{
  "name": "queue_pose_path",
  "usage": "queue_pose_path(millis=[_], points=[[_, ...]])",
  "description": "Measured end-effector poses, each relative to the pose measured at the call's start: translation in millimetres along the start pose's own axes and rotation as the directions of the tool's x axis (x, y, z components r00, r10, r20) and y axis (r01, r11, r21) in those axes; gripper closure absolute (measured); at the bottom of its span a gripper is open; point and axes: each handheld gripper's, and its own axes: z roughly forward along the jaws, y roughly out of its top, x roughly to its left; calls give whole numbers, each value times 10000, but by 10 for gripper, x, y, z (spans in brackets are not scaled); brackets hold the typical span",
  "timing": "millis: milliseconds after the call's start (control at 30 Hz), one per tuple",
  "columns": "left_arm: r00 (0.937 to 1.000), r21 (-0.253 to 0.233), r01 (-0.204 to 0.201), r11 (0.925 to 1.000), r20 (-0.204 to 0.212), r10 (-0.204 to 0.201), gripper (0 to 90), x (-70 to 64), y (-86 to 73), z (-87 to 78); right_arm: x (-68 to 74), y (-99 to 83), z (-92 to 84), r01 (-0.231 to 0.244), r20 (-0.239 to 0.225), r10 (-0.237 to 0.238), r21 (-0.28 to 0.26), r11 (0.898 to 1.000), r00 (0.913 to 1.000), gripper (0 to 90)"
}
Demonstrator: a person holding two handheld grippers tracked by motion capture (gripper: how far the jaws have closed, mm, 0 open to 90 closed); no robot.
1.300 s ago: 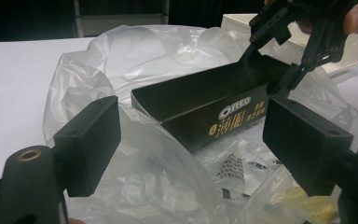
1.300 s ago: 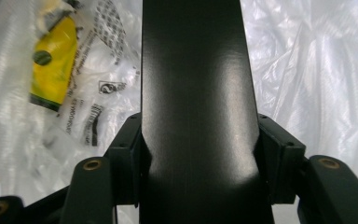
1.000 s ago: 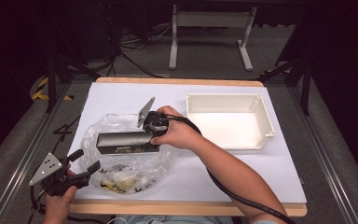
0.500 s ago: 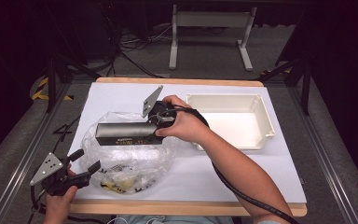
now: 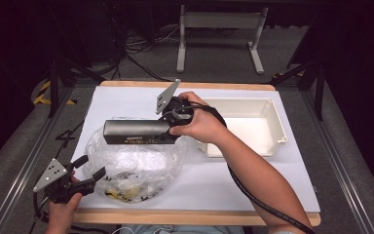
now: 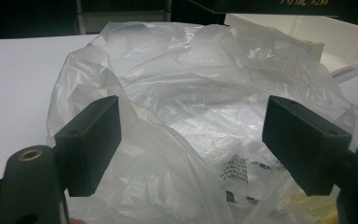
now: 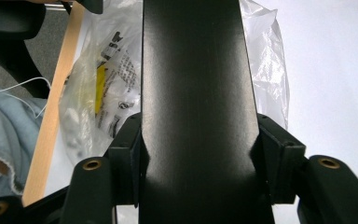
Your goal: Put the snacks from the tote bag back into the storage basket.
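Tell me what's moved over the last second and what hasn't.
The right gripper, shut on the long black box, has carried it up and toward the far side, lifting it off the clear plastic bag. The left gripper stays open at the bag's near left edge; the bag and the white tray have not shifted.

Lab: framed table (image 5: 185,218), floor cables (image 5: 141,53)

Box (image 5: 136,131) above bag (image 5: 134,168), tray (image 5: 272,129) right.
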Motion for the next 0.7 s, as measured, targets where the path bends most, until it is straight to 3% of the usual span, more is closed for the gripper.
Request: queue_pose_path(millis=[300,700], points=[[10000,26,-10,10000,2,10,205,-2,5,14,-3,-69,-221,-61,138,62,-39,10000,9999,435],[10000,55,-22,10000,2,22,206,-5,3,24,-39,-349,-542,-257,484,253,88,9996,9985,435]])
